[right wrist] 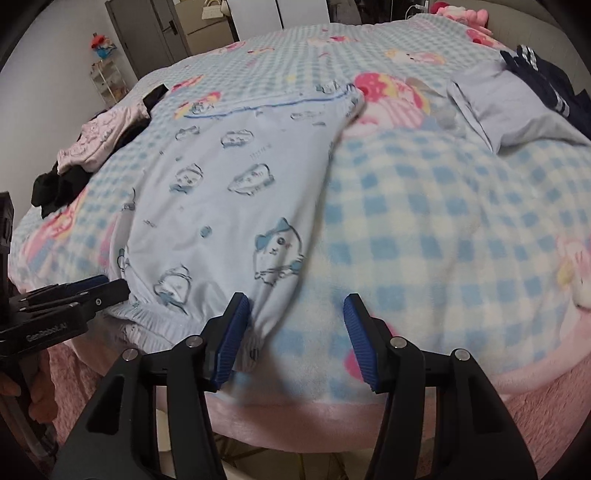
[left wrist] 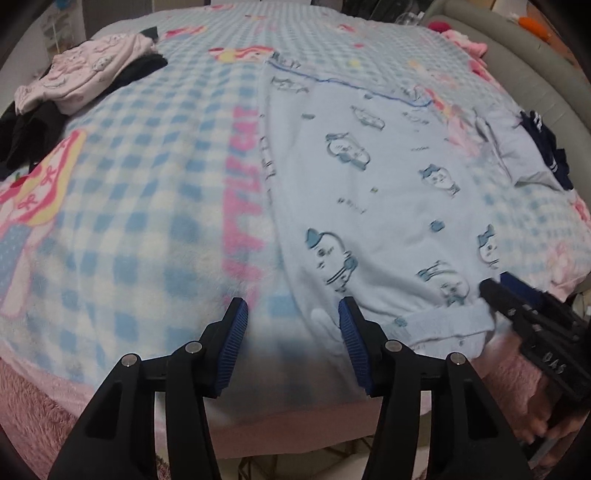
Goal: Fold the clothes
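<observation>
On checked bed blanket (left wrist: 129,192): pale blue printed garment (left wrist: 369,192), spread flat, hem toward both grippers.

Left gripper (left wrist: 293,314) spread wide, right pad over the garment's near-left hem. Right gripper (right wrist: 297,308) likewise wide, left pad touching the near-right corner; neither grasps cloth. Left view alone shows pink lettering at 12 o'clock beside the garment. Right view alone shows a cabinet (right wrist: 147,33) at 11 o'clock. Pink-and-black clothes pile (left wrist: 70,88) at 10 o'clock; folded grey and navy items (right wrist: 517,99) at 2 o'clock.

Grey wardrobe (right wrist: 147,33) behind checked bed (right wrist: 443,206)
</observation>
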The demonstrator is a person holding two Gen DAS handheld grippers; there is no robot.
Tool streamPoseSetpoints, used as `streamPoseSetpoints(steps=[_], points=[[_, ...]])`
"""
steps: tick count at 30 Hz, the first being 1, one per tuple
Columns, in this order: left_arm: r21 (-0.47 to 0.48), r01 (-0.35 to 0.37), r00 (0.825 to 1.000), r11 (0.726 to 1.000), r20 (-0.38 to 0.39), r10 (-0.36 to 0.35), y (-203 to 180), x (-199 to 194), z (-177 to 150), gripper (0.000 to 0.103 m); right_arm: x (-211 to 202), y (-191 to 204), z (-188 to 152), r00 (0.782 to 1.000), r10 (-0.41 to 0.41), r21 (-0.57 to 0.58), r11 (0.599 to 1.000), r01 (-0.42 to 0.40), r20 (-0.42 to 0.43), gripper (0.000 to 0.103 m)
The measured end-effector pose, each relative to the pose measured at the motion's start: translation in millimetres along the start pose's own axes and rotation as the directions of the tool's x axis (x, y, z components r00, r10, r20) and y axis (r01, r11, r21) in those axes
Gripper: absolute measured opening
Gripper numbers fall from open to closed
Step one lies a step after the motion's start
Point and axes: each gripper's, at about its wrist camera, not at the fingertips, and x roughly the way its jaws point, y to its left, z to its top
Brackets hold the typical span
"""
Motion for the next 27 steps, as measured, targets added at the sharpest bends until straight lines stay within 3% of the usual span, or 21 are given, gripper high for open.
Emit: streamPoseSetpoints(steps=[11,14,17,19,21,22,26,27], points=[[0.068,-0.091,0.995,0.993,-0.032,0.094,5,-1,-10,0.054,-5,-8,-5,1.0,-0.006,0.004,1.0,0.006,-0.01,0.055],[0.025,-0.049,0.999,0.999,-0.008,0.049,10,-11,-9,0.053,-14,-10,-3,1.0,0.013,0.047,0.999,-0.013,0.004,0.055],[-0.03,0.108,0.994,0.994,0.033,-0.107,18,-23,-5,0.053,-29,-8,2,0.997,0.051,0.059,0.997,-0.054,0.052,0.055],[-0.089,0.259,0.966,0.962,0.024,-0.258,23,-21,-3,0.053,-36,-3,5,0.995,0.068,0.044,0.996,-0.072,0.078,0.055],[-0.125,0.332,0.943,0.935,0.008,-0.333,20,-13,-4,0.054,-29,0,3,0.996,0.064,0.036,0.997,-0.066,0.059,0.055],[-0.131,0.348,0.936,0.928,-0.003,-0.352,17,-8,-4,0.054,-25,1,2,0.997,0.061,0.033,0.997,-0.063,0.049,0.055],[-0.061,0.265,0.962,0.962,-0.046,-0.268,1,1,-11,0.054,-10,7,-2,0.999,0.051,0.018,0.999,-0.051,0.008,0.055],[-0.073,0.281,0.957,0.957,-0.052,-0.285,5,3,-14,0.056,-7,9,-3,0.999,0.048,0.014,0.999,-0.048,-0.002,0.055]])
